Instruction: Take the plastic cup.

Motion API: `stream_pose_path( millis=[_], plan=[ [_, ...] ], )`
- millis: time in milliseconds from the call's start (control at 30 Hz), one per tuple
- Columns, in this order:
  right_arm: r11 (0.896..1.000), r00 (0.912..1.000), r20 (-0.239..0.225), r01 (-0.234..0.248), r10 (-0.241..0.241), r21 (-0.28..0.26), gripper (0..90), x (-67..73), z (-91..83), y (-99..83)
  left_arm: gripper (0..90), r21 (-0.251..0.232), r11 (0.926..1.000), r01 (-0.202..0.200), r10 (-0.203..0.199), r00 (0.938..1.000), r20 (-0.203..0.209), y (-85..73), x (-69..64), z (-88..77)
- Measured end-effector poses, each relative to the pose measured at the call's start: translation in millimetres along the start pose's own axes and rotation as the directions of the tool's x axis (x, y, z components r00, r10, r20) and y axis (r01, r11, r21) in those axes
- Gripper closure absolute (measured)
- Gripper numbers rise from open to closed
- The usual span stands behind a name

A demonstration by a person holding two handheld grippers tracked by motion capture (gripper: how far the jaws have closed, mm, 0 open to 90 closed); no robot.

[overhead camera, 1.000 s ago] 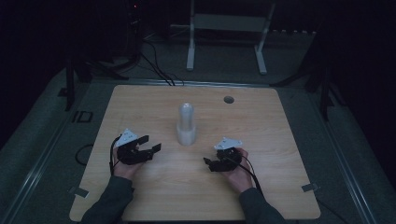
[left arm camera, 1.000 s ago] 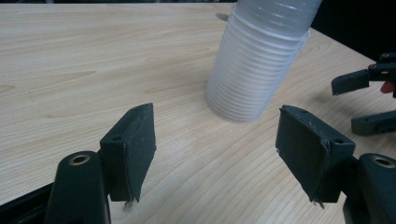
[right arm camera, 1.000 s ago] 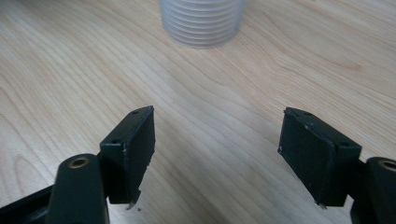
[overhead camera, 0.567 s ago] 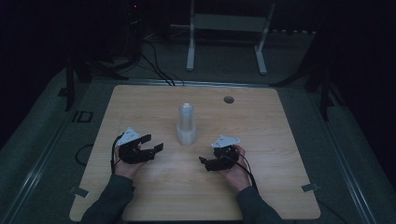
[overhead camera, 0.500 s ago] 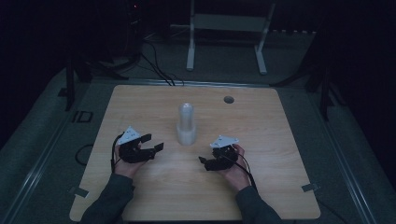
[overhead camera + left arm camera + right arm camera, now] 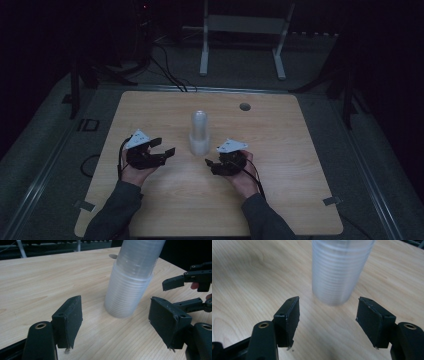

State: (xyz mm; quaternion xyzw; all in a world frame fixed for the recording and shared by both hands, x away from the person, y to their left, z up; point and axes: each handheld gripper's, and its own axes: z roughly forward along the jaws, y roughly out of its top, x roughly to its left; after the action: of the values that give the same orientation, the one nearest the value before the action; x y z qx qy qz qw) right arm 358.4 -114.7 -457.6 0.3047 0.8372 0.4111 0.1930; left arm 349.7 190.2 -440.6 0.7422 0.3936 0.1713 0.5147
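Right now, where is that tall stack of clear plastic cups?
The tall stack of clear plastic cups stands upside down mid-table, between the left gripper and the right gripper.

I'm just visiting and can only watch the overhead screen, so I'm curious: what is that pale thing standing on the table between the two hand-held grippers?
Observer: The left gripper view shows it close up. It is a stack of cups in translucent plastic, with many rims nested one over another, standing on the wooden table.
Operator: Is either gripper holding it?
Observer: No. In the right gripper view the right gripper has its jaws wide apart, and the stack stands ahead of them, not between the pads. The left gripper is the same: its jaws have just been opening, nothing is between them, and the stack is a little way in front.
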Motion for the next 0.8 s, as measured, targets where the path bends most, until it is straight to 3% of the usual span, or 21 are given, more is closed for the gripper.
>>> stream_pose_path(
  millis=[533,800],
  plan=[
    [0.999,0.9999,-0.006,-0.015,0.015,-0.043,29.9,-12.7,7.7,14.9,28.7,0.027,0.9978,-0.060,0.060,0.9981,0.017,27.7,-7.5,13.5],
    [0.998,0.9997,-0.014,-0.019,0.018,-0.060,27.1,-12.5,15.3,22.4,27.8,0.030,0.9962,-0.082,0.081,0.9964,0.024,38.9,-12.2,20.5]
  ],
)
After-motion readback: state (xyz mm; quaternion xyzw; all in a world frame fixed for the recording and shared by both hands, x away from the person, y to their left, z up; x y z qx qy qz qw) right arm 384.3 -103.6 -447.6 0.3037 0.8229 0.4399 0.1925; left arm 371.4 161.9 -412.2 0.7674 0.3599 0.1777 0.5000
